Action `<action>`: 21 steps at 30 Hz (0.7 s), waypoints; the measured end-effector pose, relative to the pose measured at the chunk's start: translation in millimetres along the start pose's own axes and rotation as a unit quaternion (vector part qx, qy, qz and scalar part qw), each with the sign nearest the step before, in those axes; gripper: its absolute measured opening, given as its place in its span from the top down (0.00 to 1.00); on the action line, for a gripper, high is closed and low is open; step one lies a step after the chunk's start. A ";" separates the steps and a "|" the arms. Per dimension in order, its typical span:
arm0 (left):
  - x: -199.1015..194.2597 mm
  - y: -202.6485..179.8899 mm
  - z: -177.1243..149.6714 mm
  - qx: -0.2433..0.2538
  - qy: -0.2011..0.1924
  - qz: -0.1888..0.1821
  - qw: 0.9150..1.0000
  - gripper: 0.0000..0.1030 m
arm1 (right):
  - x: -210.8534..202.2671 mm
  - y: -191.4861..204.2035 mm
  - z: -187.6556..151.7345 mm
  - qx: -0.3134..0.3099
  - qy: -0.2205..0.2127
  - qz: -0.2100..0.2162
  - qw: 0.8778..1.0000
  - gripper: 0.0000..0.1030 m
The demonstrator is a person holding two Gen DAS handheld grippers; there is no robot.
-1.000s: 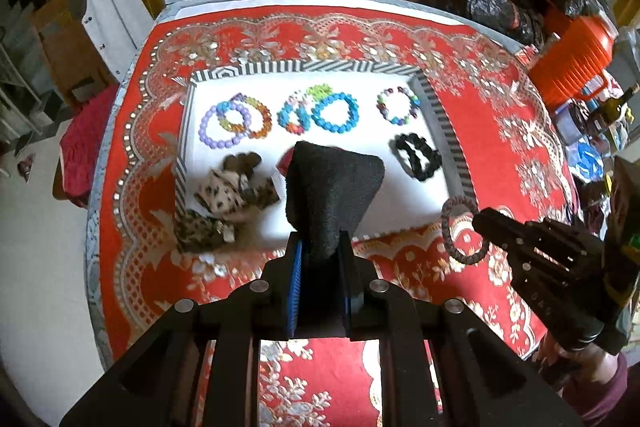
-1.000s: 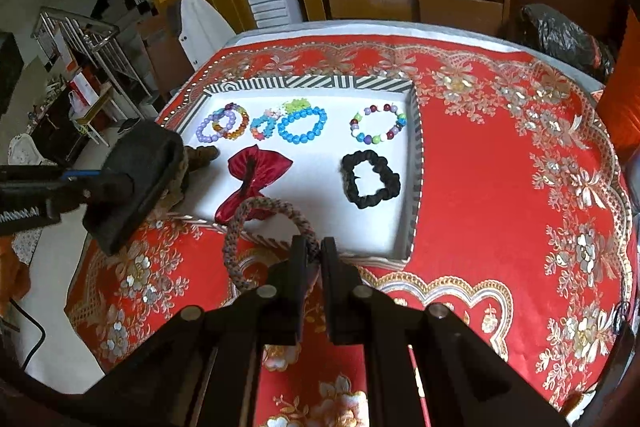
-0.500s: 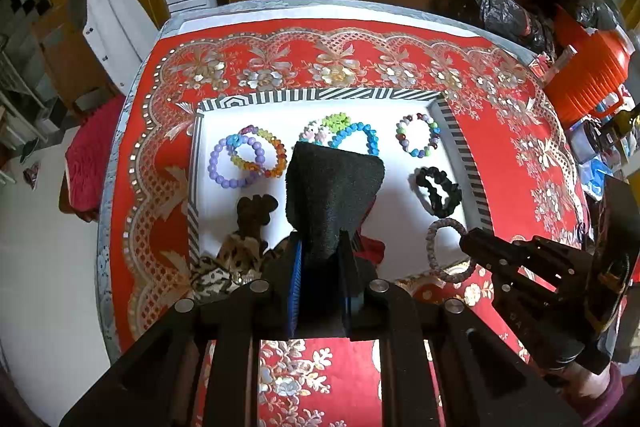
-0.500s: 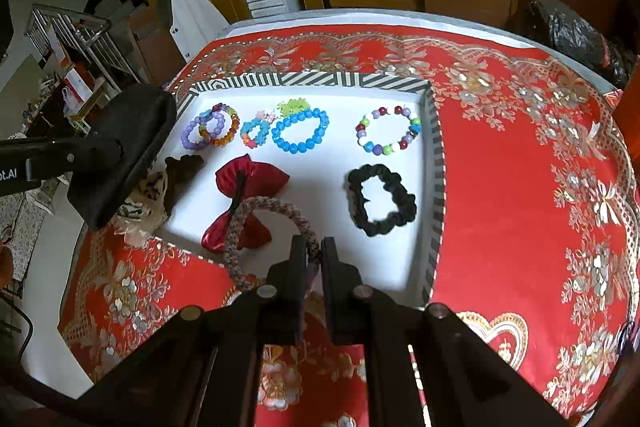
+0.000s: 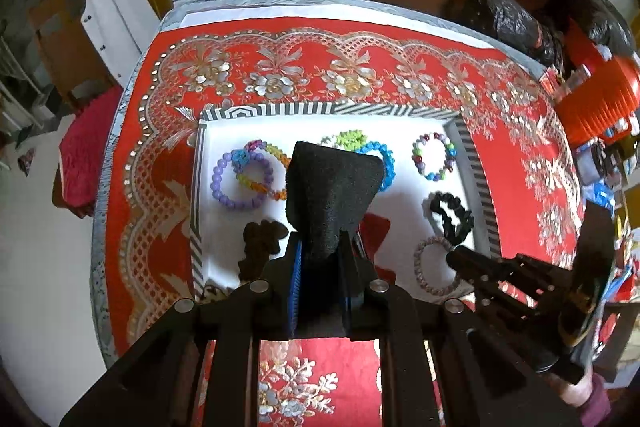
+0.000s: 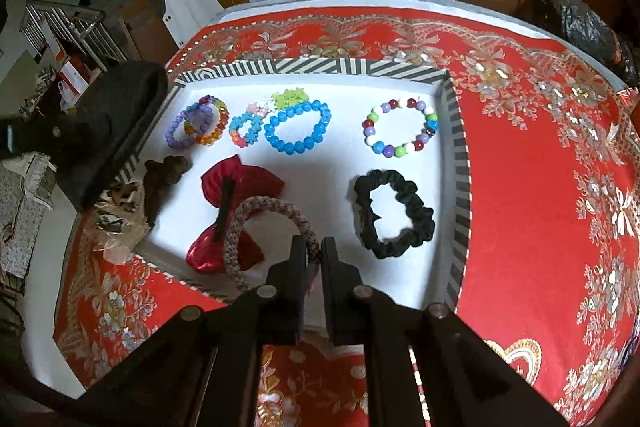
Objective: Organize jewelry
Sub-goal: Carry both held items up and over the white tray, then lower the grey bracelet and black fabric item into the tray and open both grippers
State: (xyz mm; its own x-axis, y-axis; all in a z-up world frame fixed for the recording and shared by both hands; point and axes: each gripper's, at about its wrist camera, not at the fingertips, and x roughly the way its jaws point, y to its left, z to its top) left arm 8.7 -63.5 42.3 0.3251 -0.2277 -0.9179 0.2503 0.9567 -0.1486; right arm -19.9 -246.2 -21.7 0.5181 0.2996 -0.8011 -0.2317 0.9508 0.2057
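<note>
Holding two grippers over the white tray (image 6: 454,155) with the striped rim, we are gripping something in each. Our left gripper (image 5: 320,259) is closed tight on a black cloth pouch (image 5: 332,187), which is standing up between its jaws and blocking the middle of the tray in the left wrist view. Our right gripper (image 6: 314,255) is pinched shut on a braided grey-pink hair tie (image 6: 256,227), the loop hanging out to the left of the jaws, over the tray's near edge and partly in front of the red satin bow (image 6: 236,187).

We are seeing the rest lying inside the tray: purple and orange bead bracelets (image 6: 198,123) overlapping at far left, a blue bead bracelet (image 6: 298,127) beside them, a mixed-colour bead bracelet (image 6: 400,127) at far right, a black scrunchie (image 6: 394,215) at near right. A brown scrunchie (image 6: 162,175) is sitting at the left edge, touching a leopard-print fabric piece (image 6: 116,203). Tray is resting on a red patterned tablecloth (image 6: 540,167).
</note>
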 end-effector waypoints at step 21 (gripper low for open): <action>85.4 8.5 36.8 -0.064 0.068 -0.022 0.995 1.00 | 46.4 -16.2 18.8 -0.014 0.029 -0.062 0.998 0.93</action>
State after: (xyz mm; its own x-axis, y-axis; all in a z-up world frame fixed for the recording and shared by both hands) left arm 72.2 -81.5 -23.8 0.1874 -0.2517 -0.9495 0.1396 0.9636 -0.2279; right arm 23.3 -246.2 -51.6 0.4957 0.1749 -0.8507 -0.1920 0.9774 0.0890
